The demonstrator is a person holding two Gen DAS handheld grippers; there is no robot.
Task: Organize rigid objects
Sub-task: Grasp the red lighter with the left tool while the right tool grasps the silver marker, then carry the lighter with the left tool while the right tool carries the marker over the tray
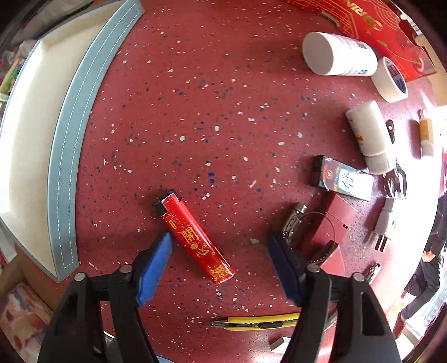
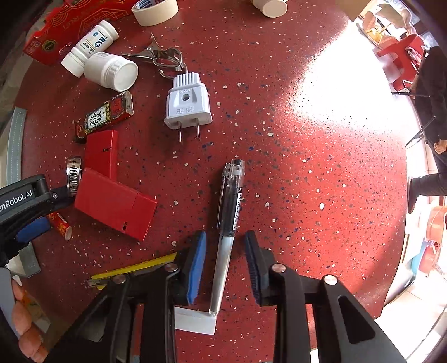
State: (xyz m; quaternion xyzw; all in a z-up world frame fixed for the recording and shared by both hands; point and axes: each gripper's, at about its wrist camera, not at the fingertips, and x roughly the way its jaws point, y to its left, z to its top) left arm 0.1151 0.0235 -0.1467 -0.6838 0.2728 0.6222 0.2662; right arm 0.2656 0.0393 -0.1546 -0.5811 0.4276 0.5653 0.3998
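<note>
A red lighter (image 1: 192, 240) with gold characters lies at a slant on the speckled red table. My left gripper (image 1: 219, 240) points down over it and is open; its left blue pad (image 1: 156, 265) sits right at the lighter's side while the other pad stands well off. A clear black-ink pen (image 2: 229, 212) lies lengthwise between the fingers of my right gripper (image 2: 226, 236), which is open with a gap showing on both sides of the barrel. In the right wrist view the left gripper (image 2: 28, 212) shows at the left edge.
A white tray with a grey stitched rim (image 1: 69, 156) lies at the left. Nearby lie a yellow utility knife (image 1: 257, 322), two red boxes (image 2: 114, 203), a hose clamp (image 2: 74, 174), a grey plug (image 2: 187, 106), white bottles (image 2: 111, 71) and a tape roll (image 2: 155, 9). A person (image 2: 430, 111) stands beyond the table.
</note>
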